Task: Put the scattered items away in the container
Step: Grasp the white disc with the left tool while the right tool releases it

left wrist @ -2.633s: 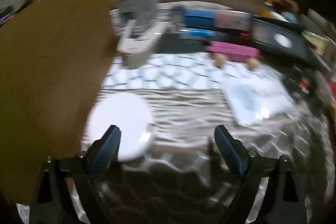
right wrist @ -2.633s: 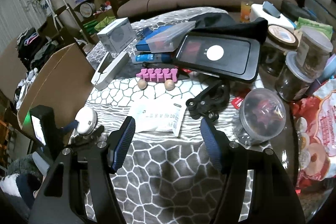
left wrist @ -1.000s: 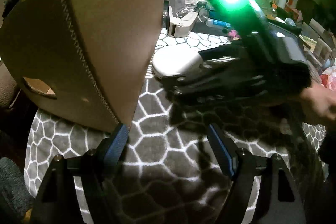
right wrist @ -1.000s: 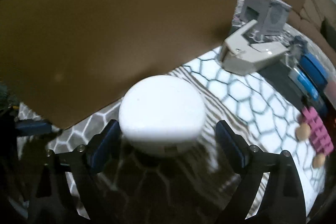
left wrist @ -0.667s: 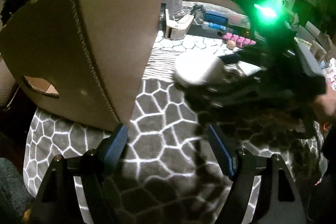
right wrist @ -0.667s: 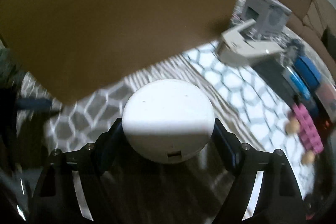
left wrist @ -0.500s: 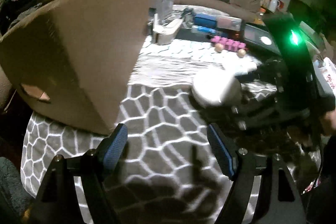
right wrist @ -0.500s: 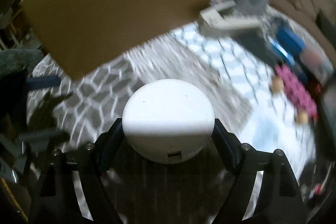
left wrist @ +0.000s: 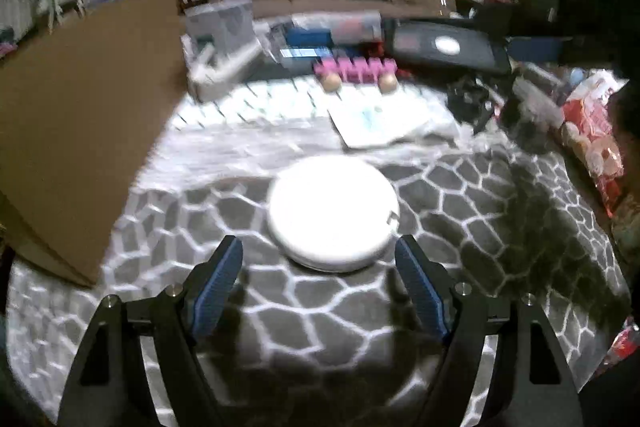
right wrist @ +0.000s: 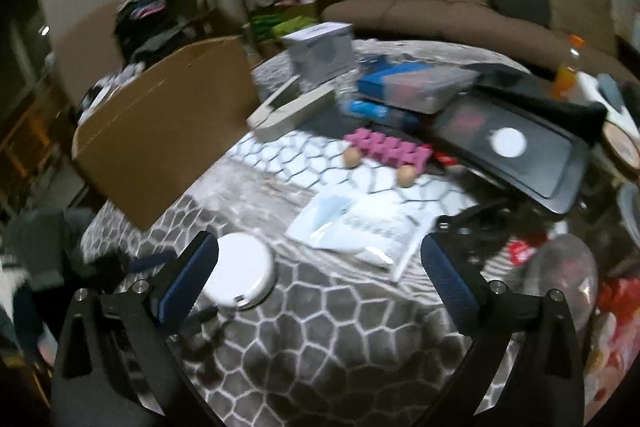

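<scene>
A white round puck-shaped device point(left wrist: 334, 213) lies flat on the grey patterned tablecloth, just ahead of my open left gripper point(left wrist: 320, 279), between its fingertips but not held. In the right wrist view the same device point(right wrist: 242, 275) lies at the lower left, beside the left fingertip of my open, empty right gripper point(right wrist: 320, 279). The brown cardboard box point(left wrist: 76, 115) stands at the left; it also shows in the right wrist view point(right wrist: 160, 131).
A pink toe separator with two wooden balls point(right wrist: 384, 151), a white paper packet point(right wrist: 360, 227), a beige stapler-like tool point(right wrist: 292, 111), a grey carton point(right wrist: 324, 53), blue boxes, a black tray point(right wrist: 508, 147), a black clamp and jars crowd the far and right side of the table.
The right gripper carried the white device away from the box, set it on the cloth, opened and drew back. The left gripper swung to face the device.
</scene>
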Tool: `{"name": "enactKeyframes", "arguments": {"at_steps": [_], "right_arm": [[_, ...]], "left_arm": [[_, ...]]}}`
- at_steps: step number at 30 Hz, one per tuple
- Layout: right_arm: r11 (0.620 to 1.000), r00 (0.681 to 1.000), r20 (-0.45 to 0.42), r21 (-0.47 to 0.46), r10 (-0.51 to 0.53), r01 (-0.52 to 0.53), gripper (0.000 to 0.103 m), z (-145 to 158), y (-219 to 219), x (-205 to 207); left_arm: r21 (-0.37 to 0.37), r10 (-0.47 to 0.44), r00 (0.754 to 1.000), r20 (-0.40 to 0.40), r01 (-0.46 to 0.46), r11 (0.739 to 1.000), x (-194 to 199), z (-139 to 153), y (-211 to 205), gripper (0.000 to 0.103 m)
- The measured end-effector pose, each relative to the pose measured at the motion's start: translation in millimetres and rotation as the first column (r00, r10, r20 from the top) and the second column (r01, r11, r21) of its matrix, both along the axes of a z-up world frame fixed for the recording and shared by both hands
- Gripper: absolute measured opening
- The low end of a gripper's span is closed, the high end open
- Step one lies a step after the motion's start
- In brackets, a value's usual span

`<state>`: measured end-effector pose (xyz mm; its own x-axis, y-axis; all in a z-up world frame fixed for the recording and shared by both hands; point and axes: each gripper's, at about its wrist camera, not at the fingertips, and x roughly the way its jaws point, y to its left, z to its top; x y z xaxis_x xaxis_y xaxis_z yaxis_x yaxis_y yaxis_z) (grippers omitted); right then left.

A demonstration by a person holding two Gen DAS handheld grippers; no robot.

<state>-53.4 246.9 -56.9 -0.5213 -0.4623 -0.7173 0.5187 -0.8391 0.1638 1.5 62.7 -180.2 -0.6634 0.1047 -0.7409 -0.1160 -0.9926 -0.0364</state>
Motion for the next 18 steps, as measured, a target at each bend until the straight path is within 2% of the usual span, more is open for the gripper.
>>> {"name": "enactKeyframes", "arguments": {"at_steps": [2,6,11,14,18], "right_arm": [[1.0,1.0,0.003,0.021,0.0,0.0,0.102,-3.0,-0.2,-3.2],[0.996,1.0,0.015,0.087,0.007,-0.008,0.102,-13.9,-3.9,-7.2],[0.971,0.998,0.053,0.239,-0.045,0.031,0.101,-34.4,-2.4,-6.8],[0.965,0.995,0.067,0.255,-0.08,0.061,0.101,-34.5,3.8,-9.5],[0.964,0.99,0.067,0.246,-0.123,0.103,0.101,-28.1,13.8,-11.8]], "left_arm": [[0.015,0.0,0.999,0.042,-0.001,1.0,-8.1,-6.6,4.6,0.079],[-0.012,0.028,0.998,0.053,-0.027,1.0,-21.4,-9.0,12.9,0.082],[-0.043,0.051,0.993,0.102,-0.047,0.998,-42.3,-10.7,19.4,0.085],[-0.069,0.033,0.991,0.133,-0.024,0.997,-53.3,-11.0,23.4,0.086],[-0.051,-0.007,0.979,0.204,0.018,0.999,-63.9,-9.8,20.0,0.084]]}}
